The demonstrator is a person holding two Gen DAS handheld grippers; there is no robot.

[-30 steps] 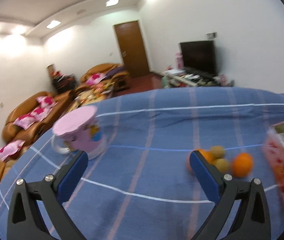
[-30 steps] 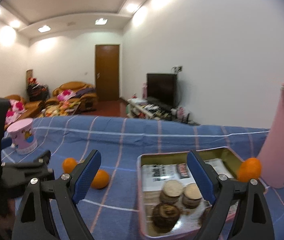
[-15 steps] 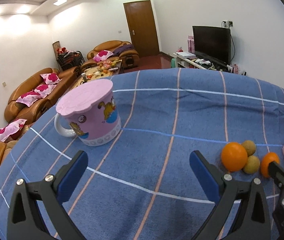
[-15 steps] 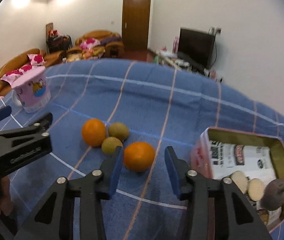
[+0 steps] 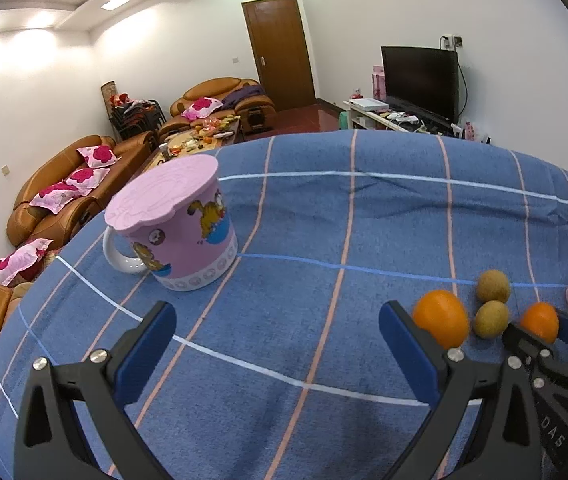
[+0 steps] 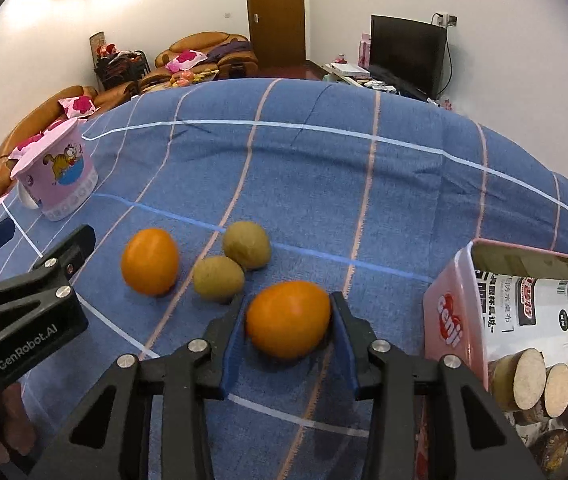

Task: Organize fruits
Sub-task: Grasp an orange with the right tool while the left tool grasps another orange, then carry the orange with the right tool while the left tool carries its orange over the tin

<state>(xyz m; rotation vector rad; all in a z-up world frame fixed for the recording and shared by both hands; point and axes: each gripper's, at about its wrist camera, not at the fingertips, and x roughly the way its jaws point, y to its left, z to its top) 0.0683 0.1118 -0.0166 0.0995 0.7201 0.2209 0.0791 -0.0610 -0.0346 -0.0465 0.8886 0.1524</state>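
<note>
Blue pads of the right gripper (image 6: 287, 334) are closing on an orange (image 6: 287, 319) that lies on the blue checked cloth (image 6: 303, 168) of the counter; both pads touch its sides. Just beyond it to the left sit two kiwis (image 6: 218, 279), touching each other, and a second orange (image 6: 150, 261) further left. On the right, a pink tin (image 6: 453, 320) holds cut sweet potato pieces (image 6: 527, 374). The left gripper (image 5: 276, 354) hangs wide and empty over bare cloth. A lidded pink mug (image 5: 178, 232) stands far left.
</note>
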